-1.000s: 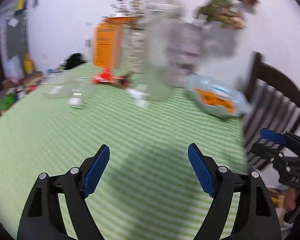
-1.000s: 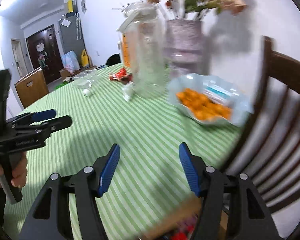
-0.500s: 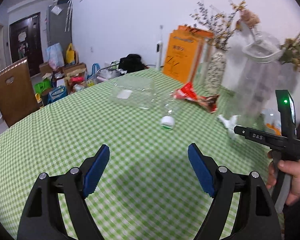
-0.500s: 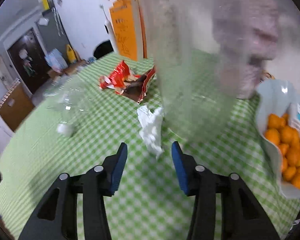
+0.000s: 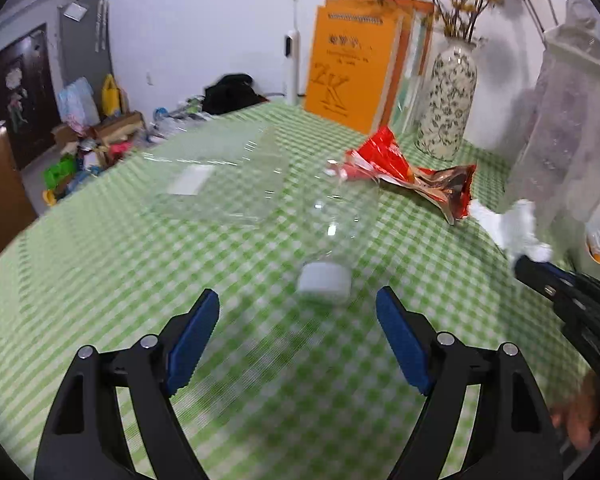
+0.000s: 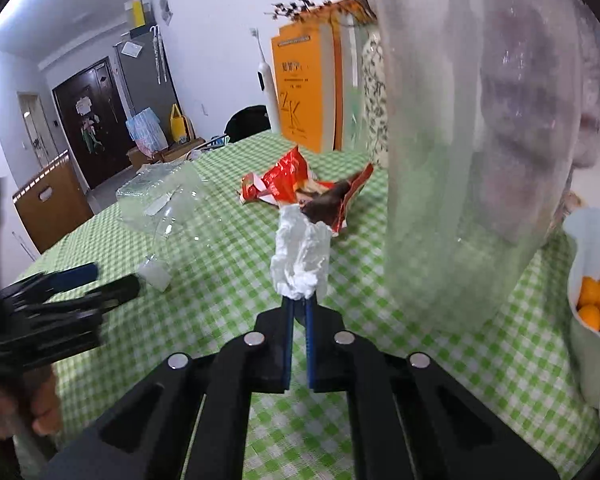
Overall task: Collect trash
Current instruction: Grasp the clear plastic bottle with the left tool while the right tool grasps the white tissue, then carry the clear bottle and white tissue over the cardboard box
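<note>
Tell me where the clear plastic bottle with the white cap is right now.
The clear plastic bottle lies on its side on the green checked tablecloth, cap toward the open left hand-held gripper, left of the red snack wrapper.

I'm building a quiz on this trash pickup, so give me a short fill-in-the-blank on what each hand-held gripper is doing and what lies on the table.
1. The right hand-held gripper is shut on a crumpled white ____.
2. The left hand-held gripper stands ____, with nothing between its pads.
3. The clear plastic bottle ahead of it lies on its side and has a ____ cap.
4. The empty snack wrapper on the tablecloth is mostly ____.

Missing words: tissue; open; white; red
</note>
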`<state>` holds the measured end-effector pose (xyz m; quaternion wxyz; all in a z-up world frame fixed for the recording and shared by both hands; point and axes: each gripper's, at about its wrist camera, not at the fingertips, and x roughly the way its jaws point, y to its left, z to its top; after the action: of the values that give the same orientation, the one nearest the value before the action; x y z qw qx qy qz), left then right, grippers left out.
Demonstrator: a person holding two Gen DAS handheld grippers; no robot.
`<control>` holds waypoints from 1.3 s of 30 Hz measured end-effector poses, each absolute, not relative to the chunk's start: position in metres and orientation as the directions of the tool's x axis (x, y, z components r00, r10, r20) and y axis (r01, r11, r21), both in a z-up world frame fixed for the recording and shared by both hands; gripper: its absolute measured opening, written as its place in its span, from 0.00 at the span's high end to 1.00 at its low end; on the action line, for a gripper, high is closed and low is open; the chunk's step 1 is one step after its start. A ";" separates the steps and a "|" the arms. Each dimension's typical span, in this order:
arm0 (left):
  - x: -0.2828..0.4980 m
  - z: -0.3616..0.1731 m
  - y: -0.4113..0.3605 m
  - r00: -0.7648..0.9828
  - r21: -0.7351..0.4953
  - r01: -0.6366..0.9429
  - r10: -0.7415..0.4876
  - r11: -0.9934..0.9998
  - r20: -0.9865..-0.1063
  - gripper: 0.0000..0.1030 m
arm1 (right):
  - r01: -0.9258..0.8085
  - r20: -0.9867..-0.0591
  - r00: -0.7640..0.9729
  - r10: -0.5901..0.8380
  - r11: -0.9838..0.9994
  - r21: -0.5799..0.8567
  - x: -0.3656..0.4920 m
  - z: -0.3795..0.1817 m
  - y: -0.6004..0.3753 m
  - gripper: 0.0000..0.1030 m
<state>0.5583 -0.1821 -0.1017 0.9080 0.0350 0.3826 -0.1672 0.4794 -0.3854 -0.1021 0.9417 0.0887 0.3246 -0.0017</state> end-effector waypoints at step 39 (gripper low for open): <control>0.253 0.020 -0.162 0.731 -0.013 0.446 -0.372 0.895 -0.573 0.69 | -0.074 -0.529 0.836 0.147 0.985 0.157 0.249 -0.032 -0.378 0.98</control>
<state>0.2528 -0.1617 0.0199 0.9281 0.0624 0.2937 -0.2203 0.2486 -0.3780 -0.0325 0.9558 0.0654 0.2808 0.0578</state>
